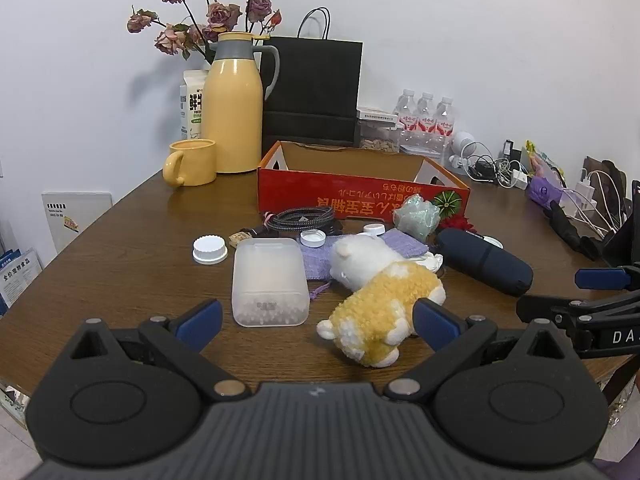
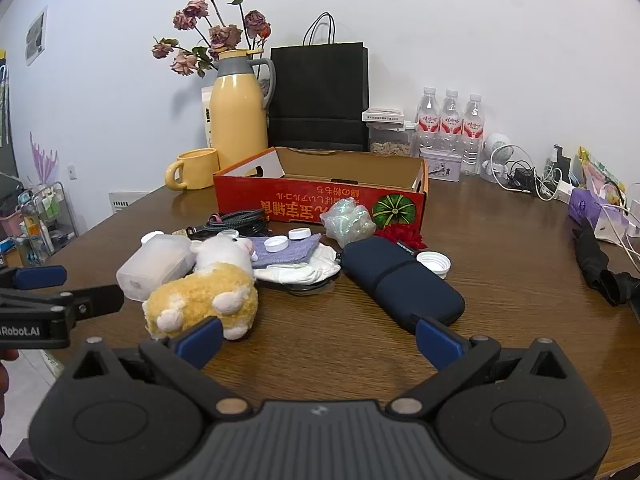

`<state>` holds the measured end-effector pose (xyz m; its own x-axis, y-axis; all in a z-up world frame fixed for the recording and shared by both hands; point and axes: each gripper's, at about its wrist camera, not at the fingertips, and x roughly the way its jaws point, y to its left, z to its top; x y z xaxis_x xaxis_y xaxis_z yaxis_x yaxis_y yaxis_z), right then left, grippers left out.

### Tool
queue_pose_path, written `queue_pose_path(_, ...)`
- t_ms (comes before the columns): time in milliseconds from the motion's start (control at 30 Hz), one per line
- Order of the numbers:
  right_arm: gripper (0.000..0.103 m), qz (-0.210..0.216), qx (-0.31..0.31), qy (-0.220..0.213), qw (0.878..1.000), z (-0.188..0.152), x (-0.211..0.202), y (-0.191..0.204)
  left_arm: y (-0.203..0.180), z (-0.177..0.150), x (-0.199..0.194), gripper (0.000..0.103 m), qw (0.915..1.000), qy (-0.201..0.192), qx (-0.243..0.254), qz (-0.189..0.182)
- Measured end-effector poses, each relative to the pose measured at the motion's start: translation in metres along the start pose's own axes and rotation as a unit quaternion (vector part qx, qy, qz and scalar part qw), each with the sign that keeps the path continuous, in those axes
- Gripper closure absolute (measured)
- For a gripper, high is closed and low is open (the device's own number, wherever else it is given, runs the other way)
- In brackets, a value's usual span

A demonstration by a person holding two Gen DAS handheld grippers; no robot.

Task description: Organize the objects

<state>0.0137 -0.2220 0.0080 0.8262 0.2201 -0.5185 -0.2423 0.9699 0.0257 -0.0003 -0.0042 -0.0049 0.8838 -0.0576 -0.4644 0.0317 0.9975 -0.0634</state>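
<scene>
Left wrist view: our left gripper [image 1: 316,316] jaws wide, empty; plush toy [image 1: 380,308] lower centre, plastic container [image 1: 270,280] just left of it, red box [image 1: 360,192] mid-frame looks empty.

Right wrist view: our right gripper [image 2: 318,338] jaws wide, empty; dark case [image 2: 400,280] centre. We judge sorting barely begun.

Home room – thermos [image 1: 232,104], mug [image 1: 192,162], dried roses [image 1: 208,12].

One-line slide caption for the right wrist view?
Open right gripper faces a yellow plush toy, navy case and empty red box on the wooden table.
</scene>
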Motion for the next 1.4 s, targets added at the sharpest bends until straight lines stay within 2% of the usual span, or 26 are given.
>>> queue_pose_path(1400, 0.000, -0.002, 0.001, 0.005, 1.000, -0.0040, 0.0028, -0.0015, 0.0007, -0.0029, 0.0010, 0.000, 1.0000, 0.002, 0.001, -0.003)
